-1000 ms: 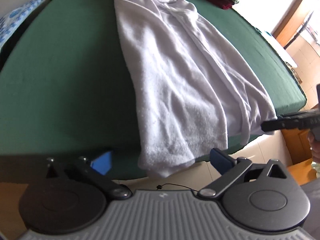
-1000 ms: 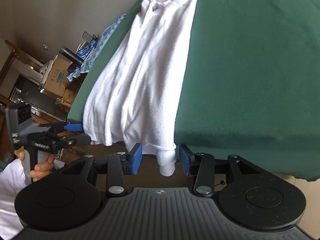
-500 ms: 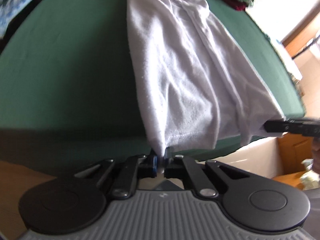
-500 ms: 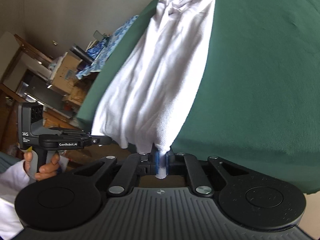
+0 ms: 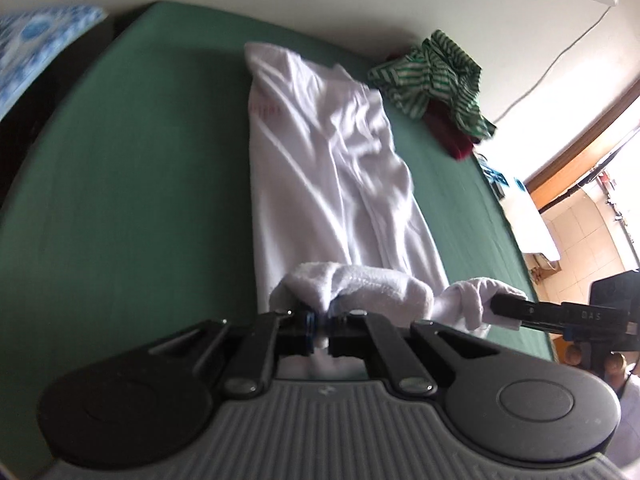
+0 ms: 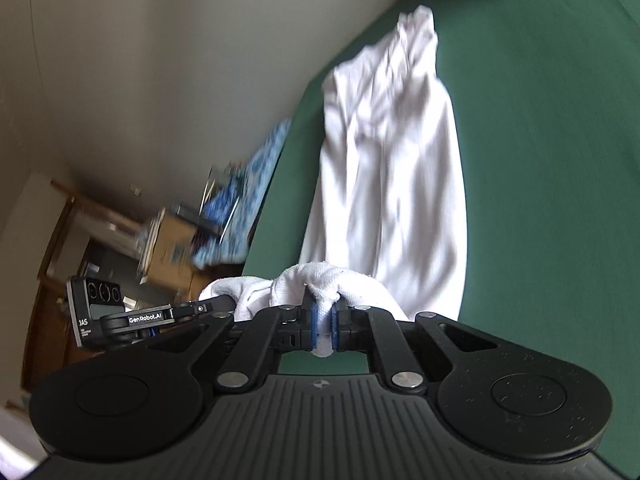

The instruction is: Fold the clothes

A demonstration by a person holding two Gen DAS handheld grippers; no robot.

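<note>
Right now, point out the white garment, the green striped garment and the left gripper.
white garment [image 5: 320,168], left wrist view, on its flat middle.
green striped garment [image 5: 436,76], left wrist view, on the crumpled heap.
left gripper [image 5: 320,326], left wrist view, between its fingertips.

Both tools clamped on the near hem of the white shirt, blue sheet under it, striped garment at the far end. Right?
Not quite: the sheet is green, not blue, as the left wrist view shows. The rest stands: left tool and right tool are clamped on the near hem of the white shirt, striped garment at the far end.

Soft white cloth garment [image 5: 320,184], matt green bedsheet [image 5: 132,168], matt black plastic jaws
</note>
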